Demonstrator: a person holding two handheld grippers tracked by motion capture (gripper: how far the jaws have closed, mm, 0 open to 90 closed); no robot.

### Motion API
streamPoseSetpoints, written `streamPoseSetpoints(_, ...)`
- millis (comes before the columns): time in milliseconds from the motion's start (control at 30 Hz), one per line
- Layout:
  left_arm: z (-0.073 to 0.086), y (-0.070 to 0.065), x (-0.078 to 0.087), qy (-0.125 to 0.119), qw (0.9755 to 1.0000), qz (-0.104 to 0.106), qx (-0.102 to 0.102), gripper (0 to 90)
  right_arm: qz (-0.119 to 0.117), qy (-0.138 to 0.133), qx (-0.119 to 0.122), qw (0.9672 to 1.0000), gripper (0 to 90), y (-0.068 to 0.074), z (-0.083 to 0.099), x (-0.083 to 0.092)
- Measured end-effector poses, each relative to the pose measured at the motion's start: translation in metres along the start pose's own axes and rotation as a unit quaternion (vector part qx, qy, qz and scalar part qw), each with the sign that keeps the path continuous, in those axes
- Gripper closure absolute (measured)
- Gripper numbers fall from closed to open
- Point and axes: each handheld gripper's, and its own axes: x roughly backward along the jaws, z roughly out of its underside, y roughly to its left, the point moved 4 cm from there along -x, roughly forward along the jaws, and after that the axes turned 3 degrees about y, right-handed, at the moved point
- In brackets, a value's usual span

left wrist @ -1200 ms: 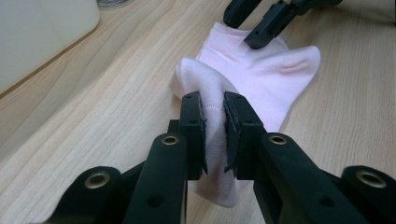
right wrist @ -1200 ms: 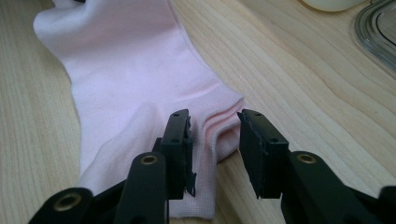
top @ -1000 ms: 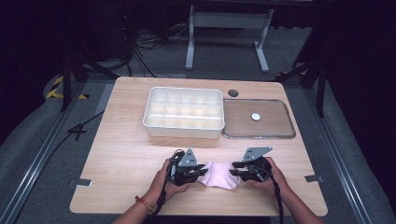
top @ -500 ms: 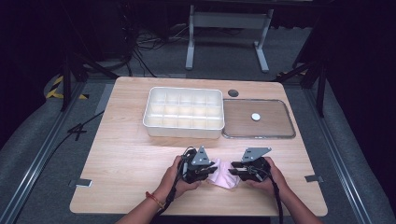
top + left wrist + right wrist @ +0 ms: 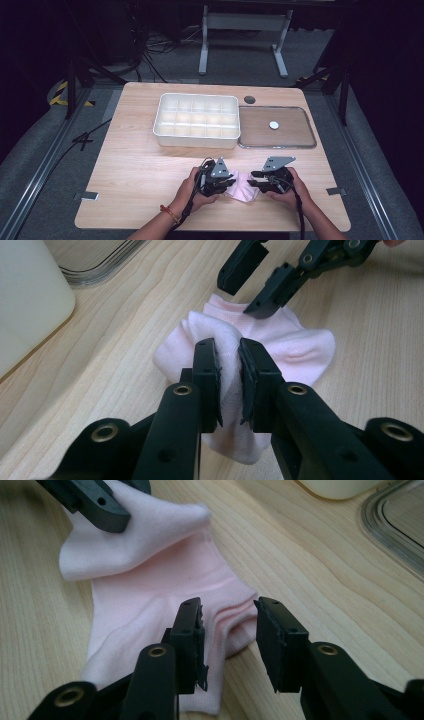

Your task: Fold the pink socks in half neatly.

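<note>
Wooden table (image 5: 135, 165), near edge: one pink sock (image 5: 295, 347) between two grippers, left gripper (image 5: 229, 357) pinching a raised fold, right gripper (image 5: 229, 625) spread astride its edge; one compartment tray (image 5: 196, 121), one clear lid (image 5: 277, 127) behind; risk judged: thin fold slipping free if tugged.

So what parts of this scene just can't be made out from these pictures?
- Pale pink sock: in the high view the two hands and tongs cover most of it.
- White plastic compartment box: in the left gripper view the edge cuts it to one corner.
- Small white round object on the clear flat tray: too small in the high view to identify.
- The sock's underside: it lies against the wooden table.
</note>
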Motion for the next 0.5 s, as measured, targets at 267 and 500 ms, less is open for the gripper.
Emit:
streamPoseSetpoints(267,-0.004,-0.003,-0.004,0.004,0.9999,0.002,-0.013,78.5,-0.015,0.013,-0.001,0.9998,67.4,0.001,0.002,-0.005)
streamPoseSetpoints(500,-0.005,-0.003,-0.006,0.007,0.9999,0.002,-0.010,78.6,0.011,-0.004,-0.004,0.9999,69.7,-0.004,0.000,0.012)
